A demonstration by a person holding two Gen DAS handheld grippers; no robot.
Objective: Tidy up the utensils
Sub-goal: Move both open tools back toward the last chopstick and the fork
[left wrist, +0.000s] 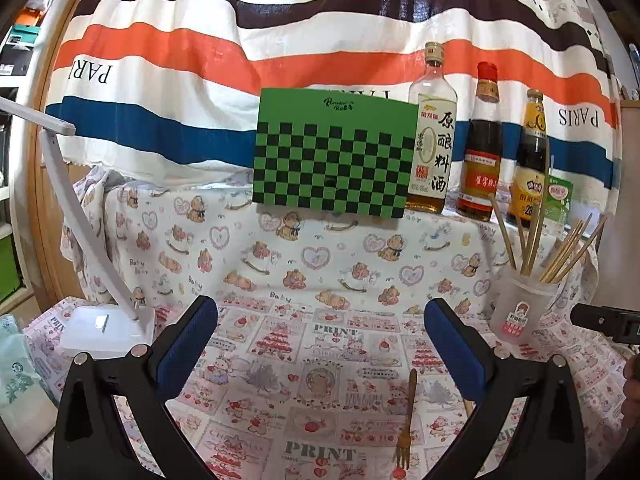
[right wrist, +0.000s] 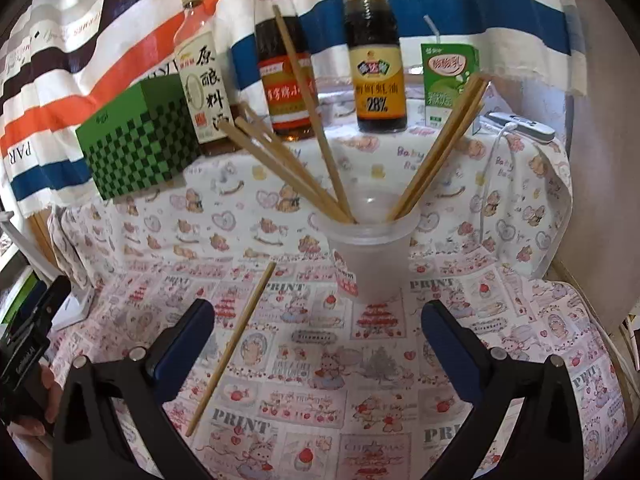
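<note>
A frosted plastic cup (right wrist: 370, 260) stands on the patterned cloth with several wooden chopsticks (right wrist: 312, 120) fanned out of it; the cup (left wrist: 520, 304) also shows at the right of the left wrist view. One loose chopstick (right wrist: 234, 344) lies on the cloth left of the cup, beside my right gripper's left finger. A small gold fork (left wrist: 408, 420) lies on the cloth between the fingers of my left gripper (left wrist: 320, 320). Both that one and my right gripper (right wrist: 318, 320) stand open with nothing between the pads.
A green checkered box (left wrist: 336, 152), three sauce bottles (left wrist: 484, 140) and a green drink carton (right wrist: 450, 80) stand on the raised back ledge. A white desk lamp (left wrist: 108, 328) sits at the left. A striped cloth hangs behind.
</note>
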